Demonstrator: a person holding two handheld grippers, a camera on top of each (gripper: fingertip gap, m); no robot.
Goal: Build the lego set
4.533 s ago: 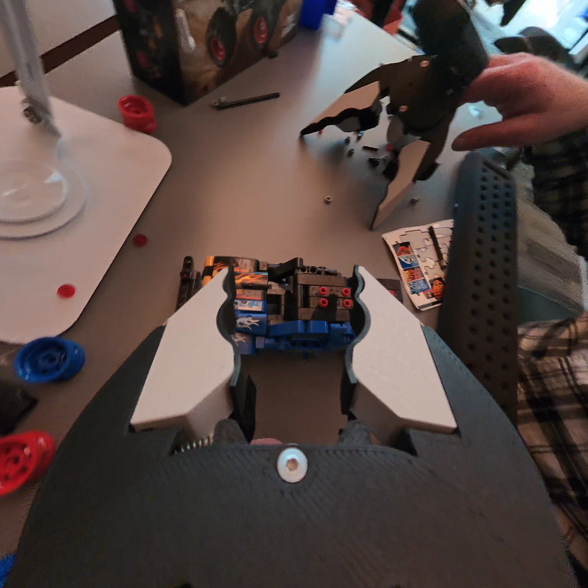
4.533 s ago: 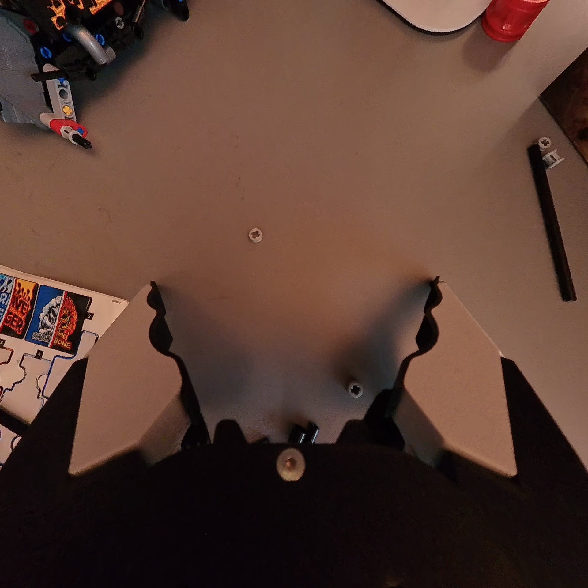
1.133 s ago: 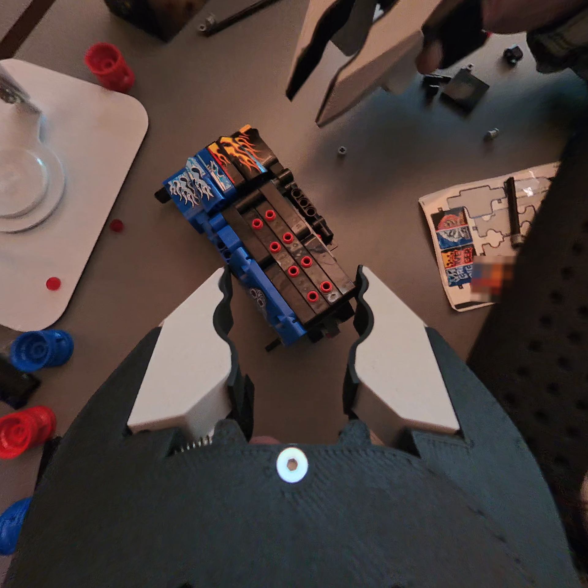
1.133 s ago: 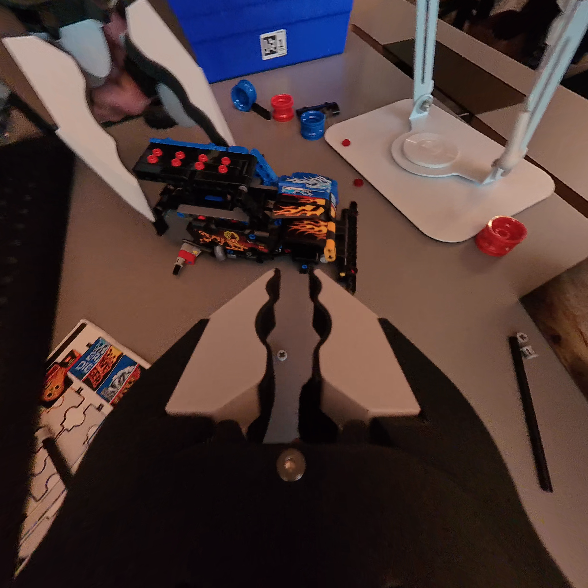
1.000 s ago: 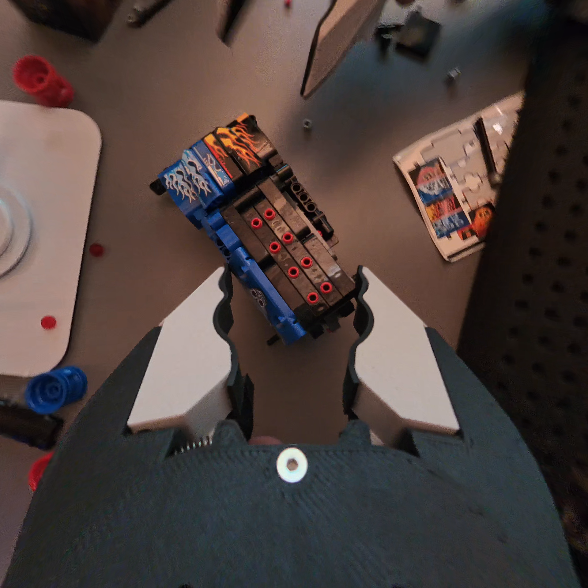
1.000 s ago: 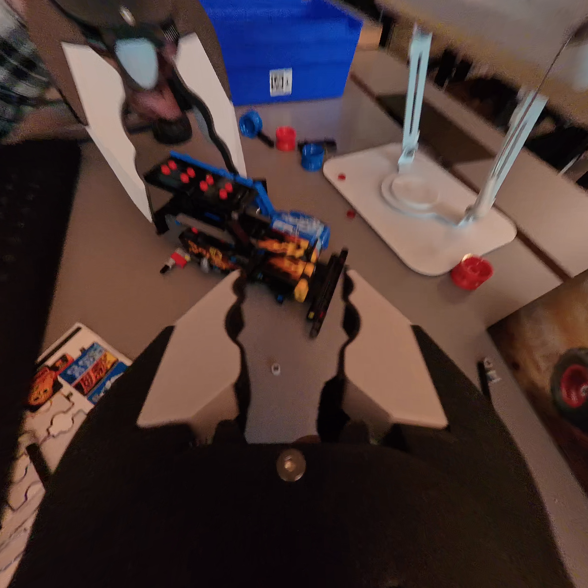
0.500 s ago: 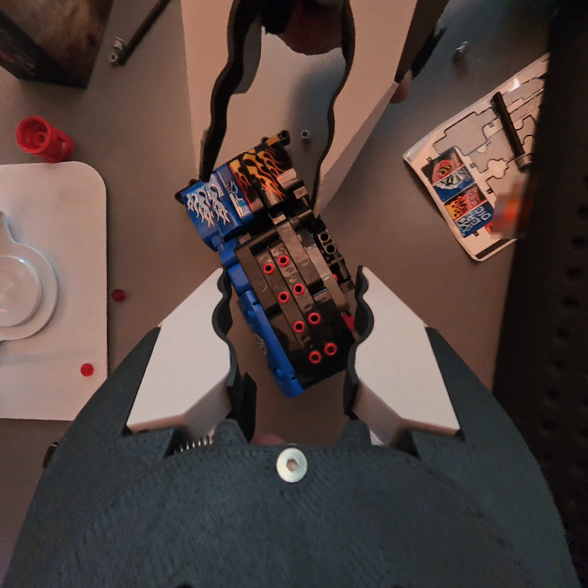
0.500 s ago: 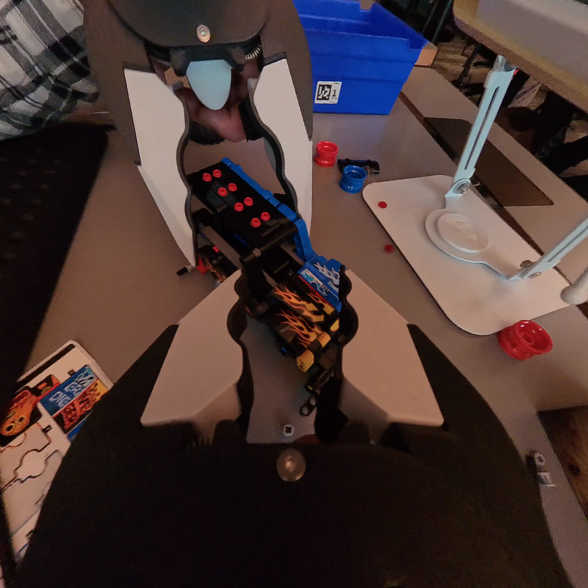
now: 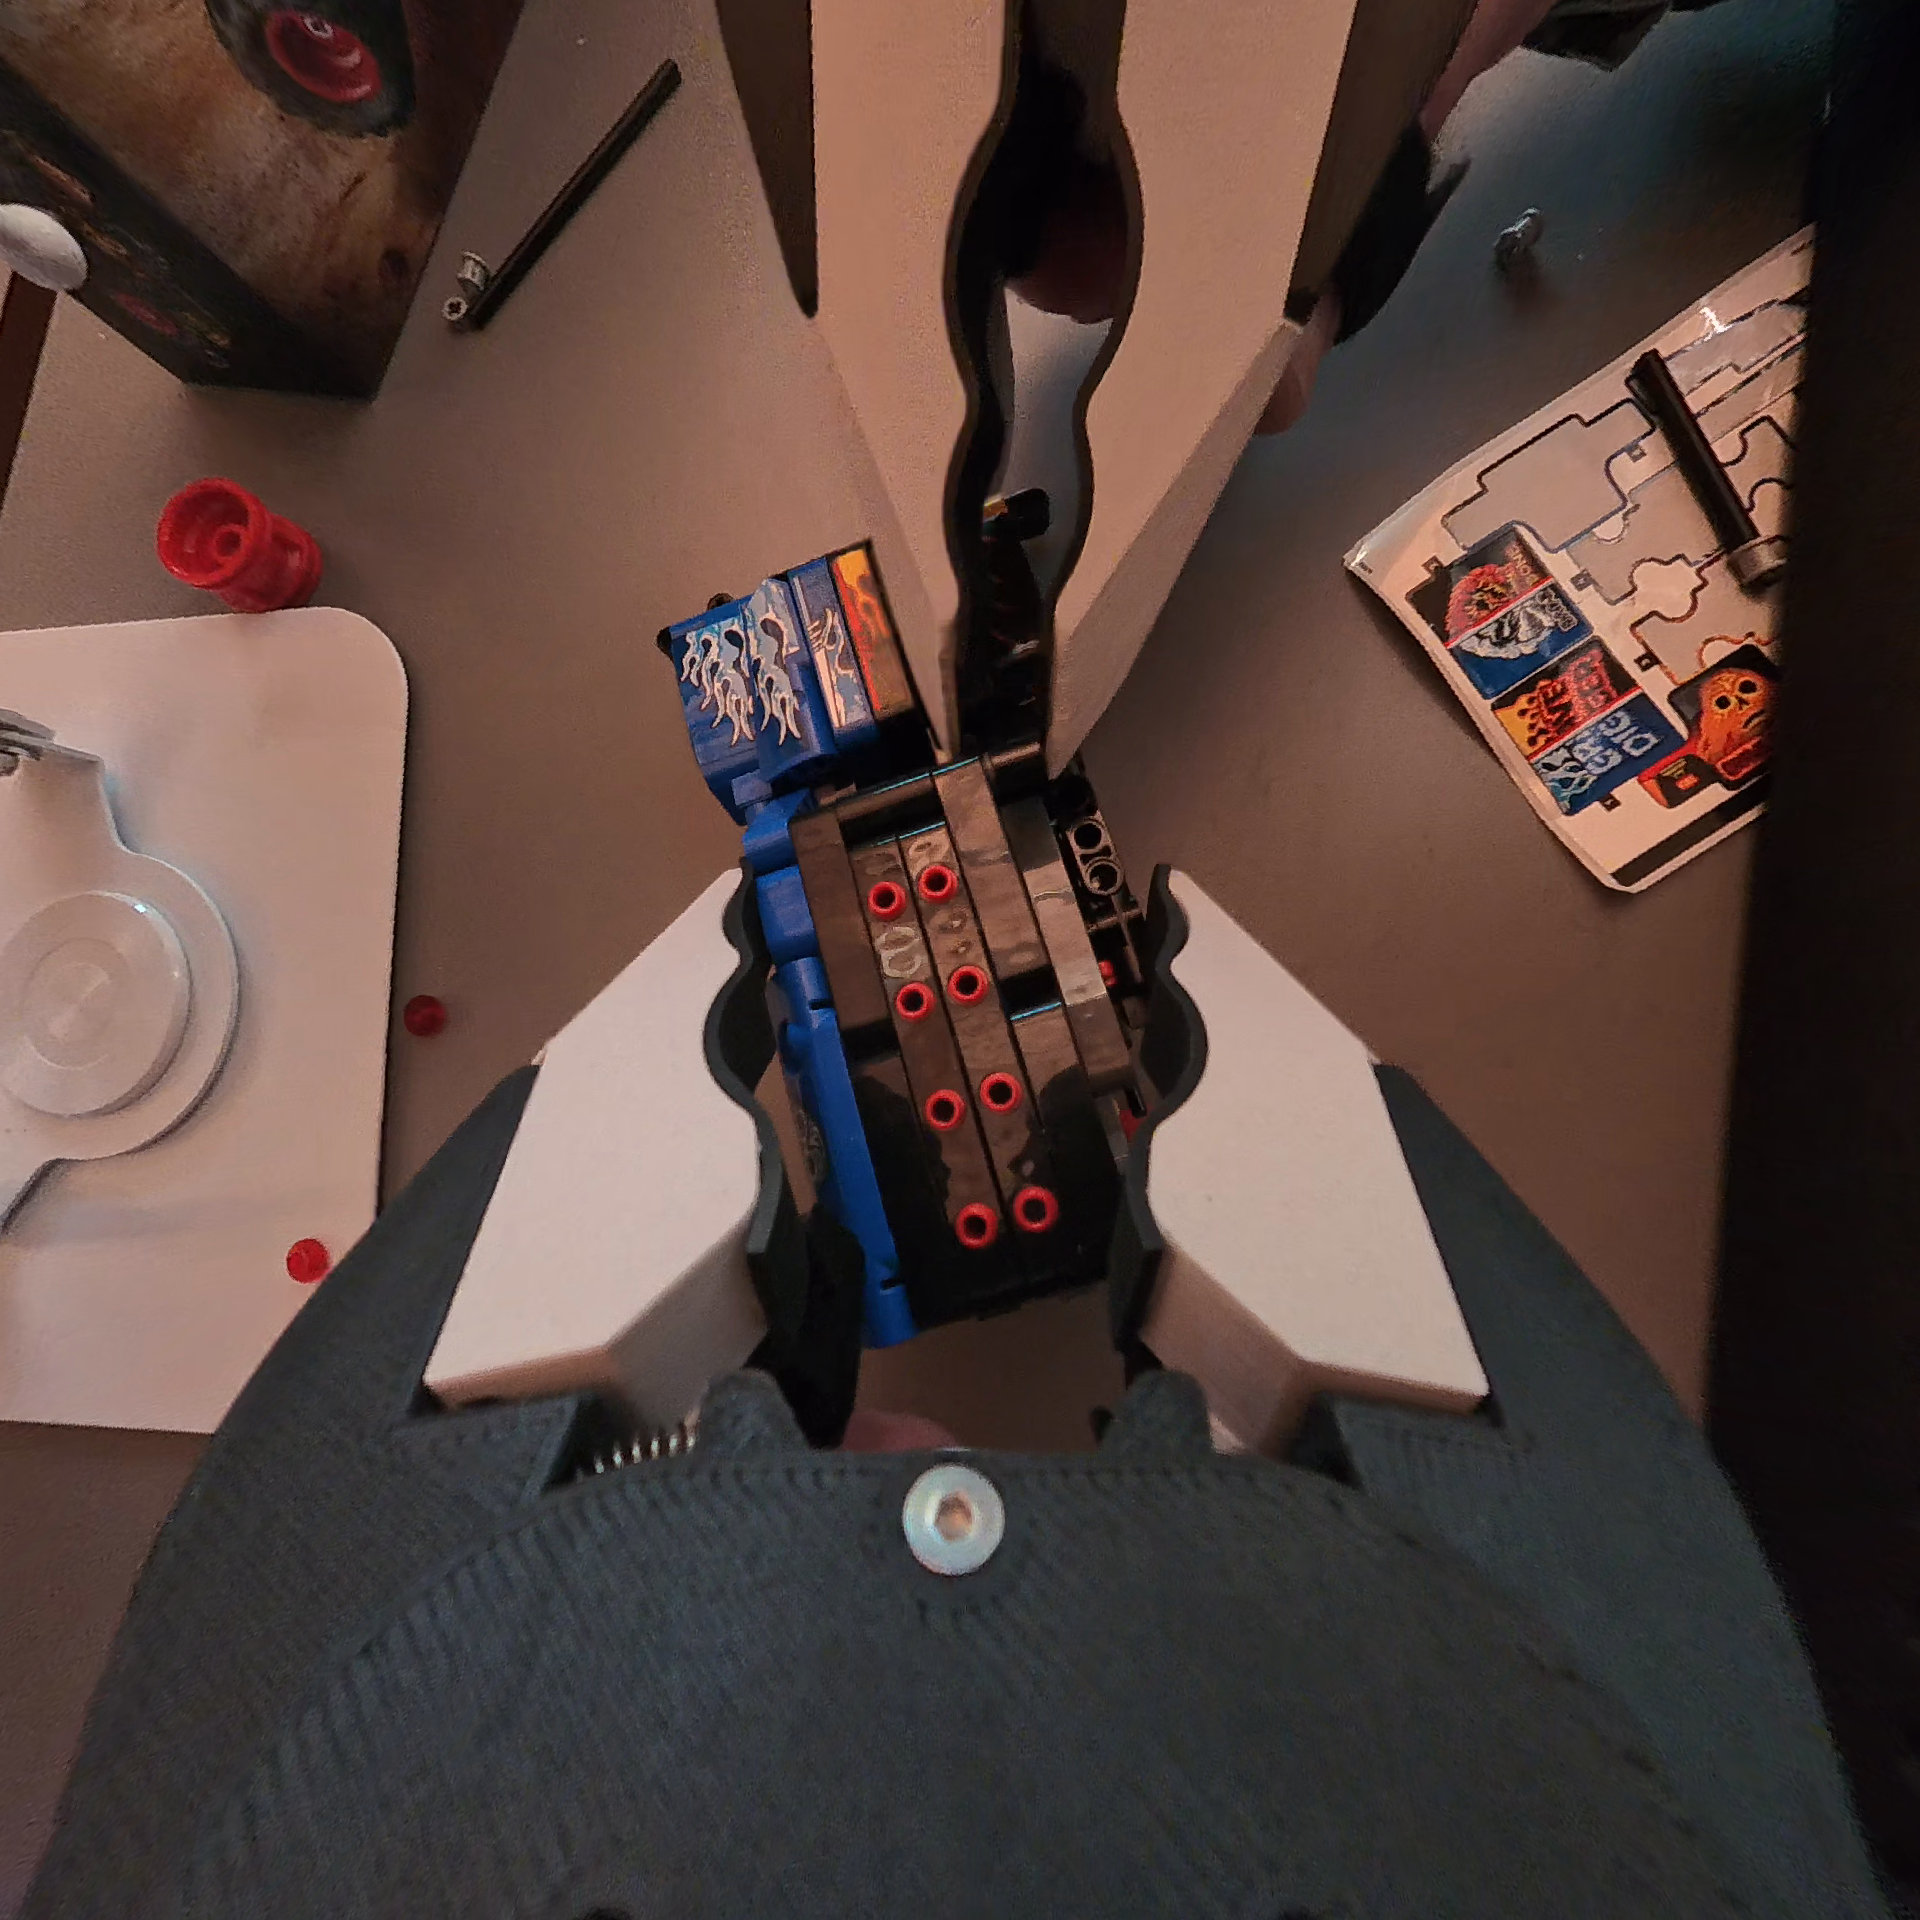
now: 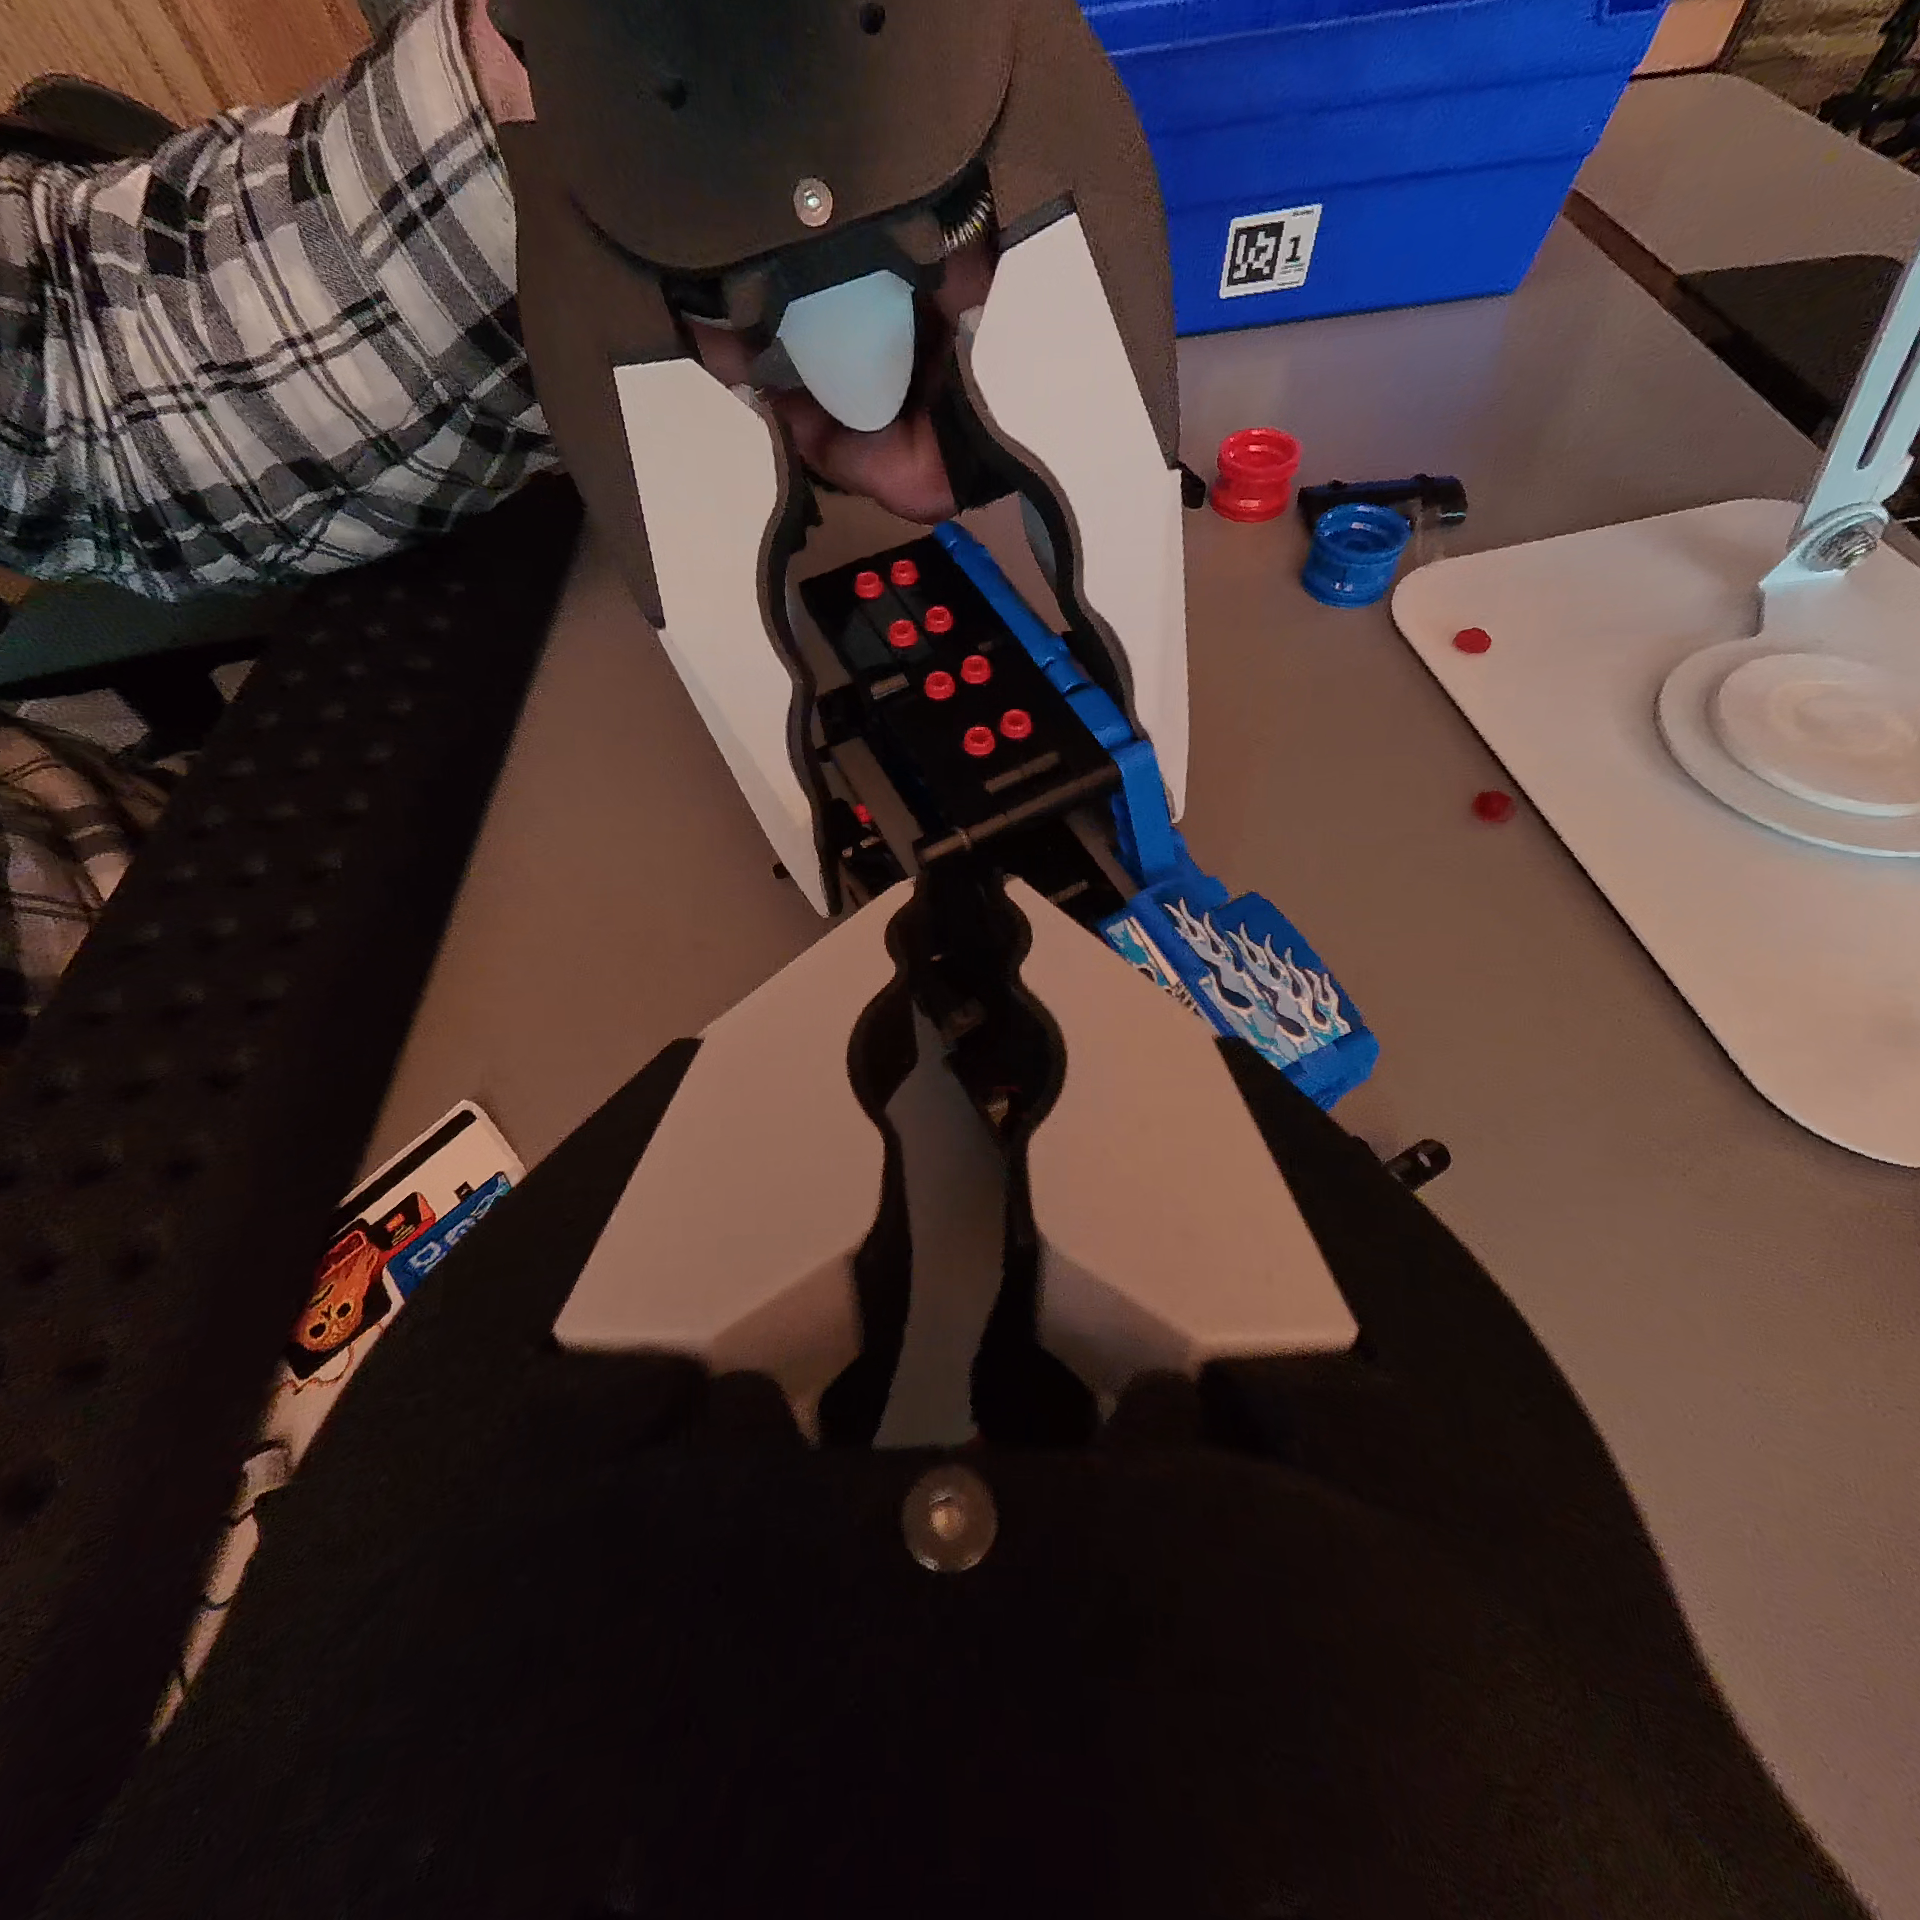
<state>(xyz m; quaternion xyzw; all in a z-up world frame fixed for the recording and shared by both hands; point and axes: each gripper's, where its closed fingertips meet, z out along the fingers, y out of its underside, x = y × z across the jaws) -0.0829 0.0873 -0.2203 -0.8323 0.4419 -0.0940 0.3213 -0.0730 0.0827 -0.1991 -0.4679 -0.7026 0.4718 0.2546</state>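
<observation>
Black-and-blue truck chassis (image 9: 935,1049) is pinched in my left gripper (image 9: 945,997), right gripper (image 10: 961,997) clamping its front end, so next I'm probably repositioning it.

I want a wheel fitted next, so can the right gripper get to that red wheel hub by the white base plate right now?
Probably not yet: the right gripper is shut on the lego truck, so it must let go first. The table around the red wheel hub looks clear.
</observation>
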